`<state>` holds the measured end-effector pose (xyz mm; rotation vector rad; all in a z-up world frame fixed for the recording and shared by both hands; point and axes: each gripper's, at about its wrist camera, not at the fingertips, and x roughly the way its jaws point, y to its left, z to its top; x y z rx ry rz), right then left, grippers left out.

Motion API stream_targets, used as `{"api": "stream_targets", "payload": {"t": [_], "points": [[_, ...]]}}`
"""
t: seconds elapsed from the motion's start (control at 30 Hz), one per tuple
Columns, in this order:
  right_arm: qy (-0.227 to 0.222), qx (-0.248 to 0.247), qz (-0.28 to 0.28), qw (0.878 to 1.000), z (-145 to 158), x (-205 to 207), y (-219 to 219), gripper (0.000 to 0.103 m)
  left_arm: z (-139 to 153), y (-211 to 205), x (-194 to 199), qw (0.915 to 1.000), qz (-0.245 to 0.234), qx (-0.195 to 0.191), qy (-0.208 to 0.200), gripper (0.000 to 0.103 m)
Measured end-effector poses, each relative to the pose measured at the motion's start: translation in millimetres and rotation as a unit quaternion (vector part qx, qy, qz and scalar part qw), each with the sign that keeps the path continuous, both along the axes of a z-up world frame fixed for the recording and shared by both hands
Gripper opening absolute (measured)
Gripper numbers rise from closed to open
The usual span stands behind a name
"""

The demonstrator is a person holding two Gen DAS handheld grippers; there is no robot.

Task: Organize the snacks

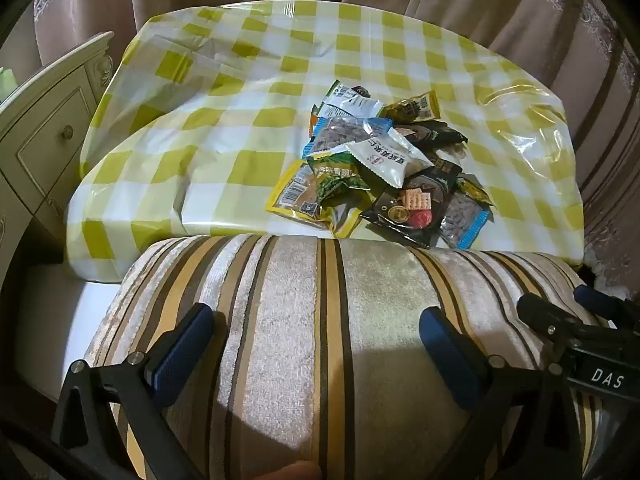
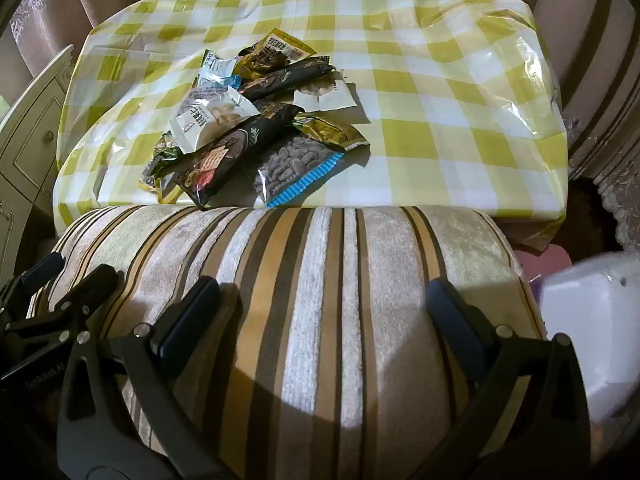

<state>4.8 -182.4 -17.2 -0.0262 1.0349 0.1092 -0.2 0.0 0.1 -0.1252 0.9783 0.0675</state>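
Several snack packets lie in a loose pile [image 1: 380,160] on the yellow-and-white checked tablecloth [image 1: 240,128]. On top sits a white packet [image 1: 384,156], with a black cracker packet [image 1: 412,204] and a green packet [image 1: 340,180] at the near side. In the right wrist view the pile [image 2: 248,128] includes a blue-edged clear packet of dark seeds [image 2: 292,168]. My left gripper [image 1: 316,344] hovers open over a striped cushion [image 1: 300,280], short of the table. My right gripper [image 2: 322,316] is open beside it, also over the cushion [image 2: 320,248]. Neither holds anything.
A translucent plastic bag [image 1: 188,60] lies flat on the table's far left. A cream cabinet with drawers [image 1: 52,132] stands left of the table. Curtains [image 1: 500,4] hang behind. A white object [image 2: 592,320] sits at the right beside the cushion.
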Motion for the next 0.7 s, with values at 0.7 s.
{"api": "stream_targets", "payload": {"t": [0.7], "points": [[0.001, -0.002, 0.003, 1.000, 0.2, -0.9, 3.0, 0.103, -0.9, 3.3, 1.8, 1.0000, 0.003, 0.001, 0.005, 0.103]]}}
